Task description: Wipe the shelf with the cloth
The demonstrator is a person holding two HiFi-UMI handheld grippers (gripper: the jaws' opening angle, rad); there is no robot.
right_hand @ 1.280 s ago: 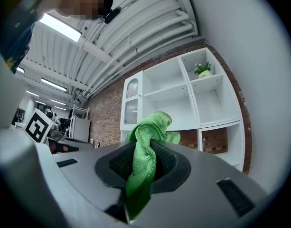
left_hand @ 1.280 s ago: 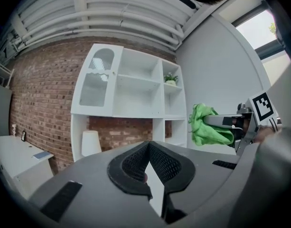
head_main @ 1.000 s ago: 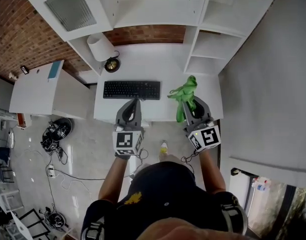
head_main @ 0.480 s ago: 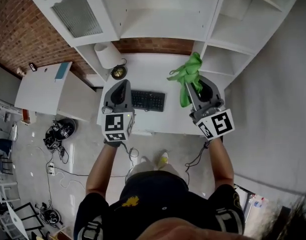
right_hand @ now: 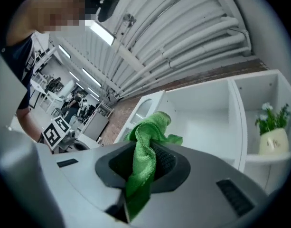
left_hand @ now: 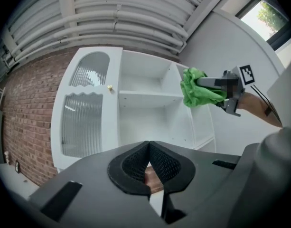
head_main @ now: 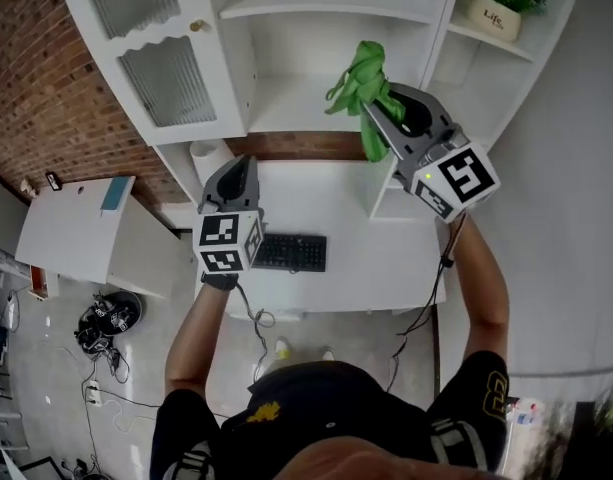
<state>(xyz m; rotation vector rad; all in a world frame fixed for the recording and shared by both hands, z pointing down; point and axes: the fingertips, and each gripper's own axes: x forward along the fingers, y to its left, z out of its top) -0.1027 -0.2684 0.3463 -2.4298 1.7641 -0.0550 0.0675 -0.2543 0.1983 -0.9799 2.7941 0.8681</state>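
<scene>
In side cubby (right_hand: 259, 94), potted plant (head_main: 494, 3), cloth (head_main: 361, 83) gripped

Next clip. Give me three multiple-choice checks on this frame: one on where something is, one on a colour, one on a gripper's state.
1. Where does the potted plant stand?
A. On the desk by the keyboard
B. In a side compartment of the shelf unit, right of the main shelves
C. On the floor

2. What colour is the cloth?
A. Blue
B. White
C. Green

3. How is the left gripper?
A. Shut on the cloth
B. Shut, with nothing between its jaws
C. Wide open

Key:
1 B: the head view shows the plant in the narrow right-hand compartment.
2 C: it is bright green in all three views.
3 B: its own view shows the pads together and bare. The right gripper is the one clamped on the cloth.
</scene>
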